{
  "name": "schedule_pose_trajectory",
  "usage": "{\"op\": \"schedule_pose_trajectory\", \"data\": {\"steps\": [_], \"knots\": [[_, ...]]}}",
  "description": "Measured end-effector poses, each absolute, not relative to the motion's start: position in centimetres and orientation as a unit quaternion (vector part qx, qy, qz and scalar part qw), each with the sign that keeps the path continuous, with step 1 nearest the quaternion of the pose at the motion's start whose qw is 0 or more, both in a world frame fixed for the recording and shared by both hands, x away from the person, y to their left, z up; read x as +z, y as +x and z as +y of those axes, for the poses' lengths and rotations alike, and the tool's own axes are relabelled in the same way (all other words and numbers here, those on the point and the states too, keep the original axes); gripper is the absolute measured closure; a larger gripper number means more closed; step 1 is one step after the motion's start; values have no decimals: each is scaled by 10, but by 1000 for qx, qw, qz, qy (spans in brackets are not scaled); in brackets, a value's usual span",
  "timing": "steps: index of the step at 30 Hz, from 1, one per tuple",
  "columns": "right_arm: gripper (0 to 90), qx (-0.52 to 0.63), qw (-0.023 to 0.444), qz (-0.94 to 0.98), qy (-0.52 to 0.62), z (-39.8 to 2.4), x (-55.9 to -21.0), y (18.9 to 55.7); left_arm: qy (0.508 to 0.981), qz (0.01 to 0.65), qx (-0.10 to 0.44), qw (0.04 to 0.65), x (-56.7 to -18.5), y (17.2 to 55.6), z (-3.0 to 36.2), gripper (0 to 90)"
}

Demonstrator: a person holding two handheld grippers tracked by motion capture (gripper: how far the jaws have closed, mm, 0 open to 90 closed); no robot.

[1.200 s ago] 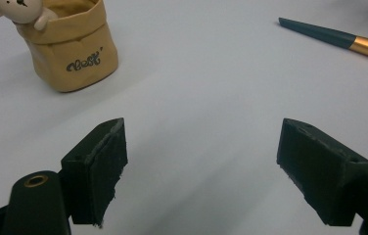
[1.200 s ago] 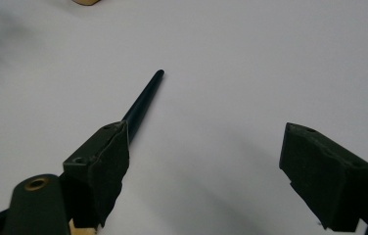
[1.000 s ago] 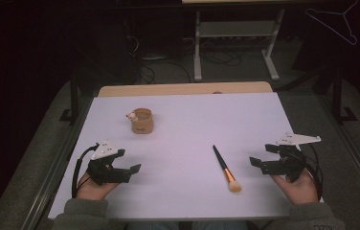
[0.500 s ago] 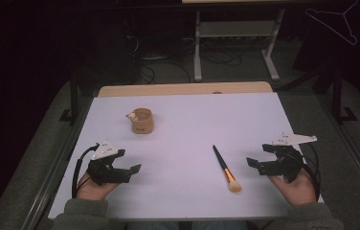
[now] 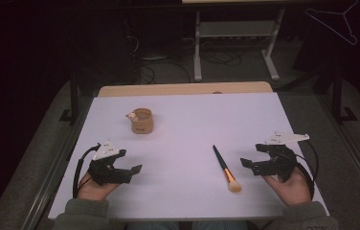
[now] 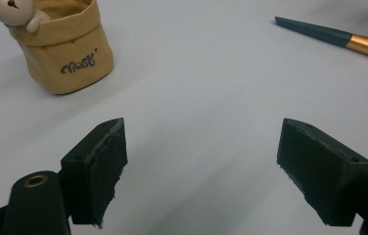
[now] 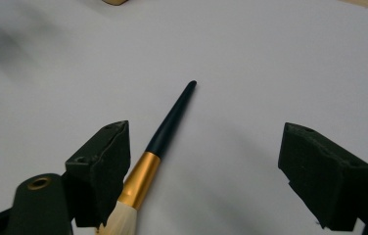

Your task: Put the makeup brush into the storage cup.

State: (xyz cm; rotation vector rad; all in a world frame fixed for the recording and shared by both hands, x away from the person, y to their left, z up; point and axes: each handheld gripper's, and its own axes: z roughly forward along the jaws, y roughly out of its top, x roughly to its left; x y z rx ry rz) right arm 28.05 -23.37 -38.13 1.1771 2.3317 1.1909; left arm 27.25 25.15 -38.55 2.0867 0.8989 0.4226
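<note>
Makeup brush (image 5: 226, 168) lying flat on the white table (image 5: 192, 120), its long axis running from a dark pointed handle tip on the far side to pale bristles on the near side, slightly slanted toward the person's right at the bristle end; the right gripper (image 5: 251, 165) is sitting just beside it, to its right, with jaws spread wide and holding nothing. In the right gripper view the brush (image 7: 160, 139) is passing close by one jaw at the gold ferrule rather than lying centred in the gap, handle pointing away along the line of sight, so the axis is running roughly parallel to the jaws and not across them. The left gripper (image 5: 129, 171) is resting well apart on the other side, likewise wide open and empty, and is seeing the brush (image 6: 336, 36) only far off. The small tan pouch (image 5: 142, 120) with a bear figure on its rim is standing upright farther back, nearer the left hand. Judged from this layout, the right hand is the nearer one for a pick-up, and a turn of the wrist or a sideways shift is likely being called for
</note>
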Motion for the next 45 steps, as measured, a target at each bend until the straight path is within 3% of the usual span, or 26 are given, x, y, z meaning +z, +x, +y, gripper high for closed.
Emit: {"op": "schedule_pose_trajectory", "data": {"steps": [11,29,45], "knots": [[239,396,115,817,403,-213,-383,287,823,357,166,410,-386,272,247,182],[422,309,51,845,434,-166,-402,304,825,355,164,407,-387,272,244,183],[523,247,44,854,456,-149,-419,315,823,358,162,410,-388,271,244,183]]}}
